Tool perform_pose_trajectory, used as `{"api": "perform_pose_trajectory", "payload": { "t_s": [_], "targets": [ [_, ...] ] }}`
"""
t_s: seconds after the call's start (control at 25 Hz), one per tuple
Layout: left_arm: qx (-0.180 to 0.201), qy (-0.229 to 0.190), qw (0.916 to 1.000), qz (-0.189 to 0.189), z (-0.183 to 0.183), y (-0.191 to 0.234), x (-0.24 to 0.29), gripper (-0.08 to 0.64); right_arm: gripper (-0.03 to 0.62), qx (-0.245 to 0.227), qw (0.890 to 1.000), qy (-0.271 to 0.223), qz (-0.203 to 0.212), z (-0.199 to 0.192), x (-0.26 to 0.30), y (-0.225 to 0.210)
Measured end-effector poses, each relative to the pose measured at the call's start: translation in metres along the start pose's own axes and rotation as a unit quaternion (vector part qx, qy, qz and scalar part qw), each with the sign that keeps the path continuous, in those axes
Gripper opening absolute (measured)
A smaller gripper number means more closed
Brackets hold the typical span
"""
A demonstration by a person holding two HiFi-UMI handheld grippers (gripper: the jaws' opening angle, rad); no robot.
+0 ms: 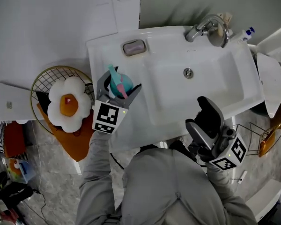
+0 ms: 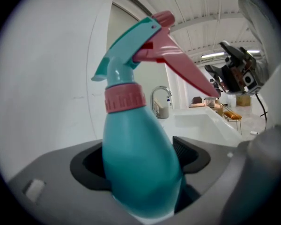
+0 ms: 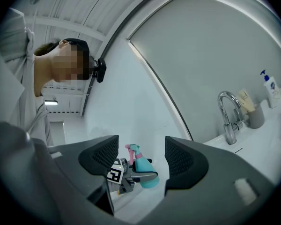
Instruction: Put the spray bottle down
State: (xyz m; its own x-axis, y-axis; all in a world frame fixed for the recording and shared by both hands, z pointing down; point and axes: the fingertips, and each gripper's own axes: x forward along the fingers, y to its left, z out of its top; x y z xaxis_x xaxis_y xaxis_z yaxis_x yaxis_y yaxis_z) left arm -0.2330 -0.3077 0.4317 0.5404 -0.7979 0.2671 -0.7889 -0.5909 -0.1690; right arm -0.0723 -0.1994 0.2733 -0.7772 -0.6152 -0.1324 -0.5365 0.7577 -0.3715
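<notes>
Spray bottle (image 1: 120, 84) clamped in left tongs (image 1: 119, 87) above sink rim (image 1: 101, 55) (right tongs (image 1: 198, 114) apart, holding nothing)

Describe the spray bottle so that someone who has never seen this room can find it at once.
Find the white sink, then its left edge, where the left gripper is shut on the spray bottle. It is the only teal bottle here, with a pink collar and a long pink trigger; the pump bottle beside the tap is white.
</notes>
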Motion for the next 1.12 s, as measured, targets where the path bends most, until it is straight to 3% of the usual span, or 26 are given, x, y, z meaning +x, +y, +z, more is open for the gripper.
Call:
{"api": "perform_pose_trajectory", "payload": {
  "t_s": [0.6,1.12],
  "targets": [
    [-0.002,0.0,0.9999,0.012,-0.031,0.021,0.039,0.449,0.291,-0.01,0.999,0.008,-0.037,0.0,-0.004,-0.008],
    [0.011,0.029,0.9994,0.014,-0.055,0.017,0.054,0.449,0.291,-0.011,0.999,0.004,-0.044,0.003,-0.004,-0.015]
  ]
}}
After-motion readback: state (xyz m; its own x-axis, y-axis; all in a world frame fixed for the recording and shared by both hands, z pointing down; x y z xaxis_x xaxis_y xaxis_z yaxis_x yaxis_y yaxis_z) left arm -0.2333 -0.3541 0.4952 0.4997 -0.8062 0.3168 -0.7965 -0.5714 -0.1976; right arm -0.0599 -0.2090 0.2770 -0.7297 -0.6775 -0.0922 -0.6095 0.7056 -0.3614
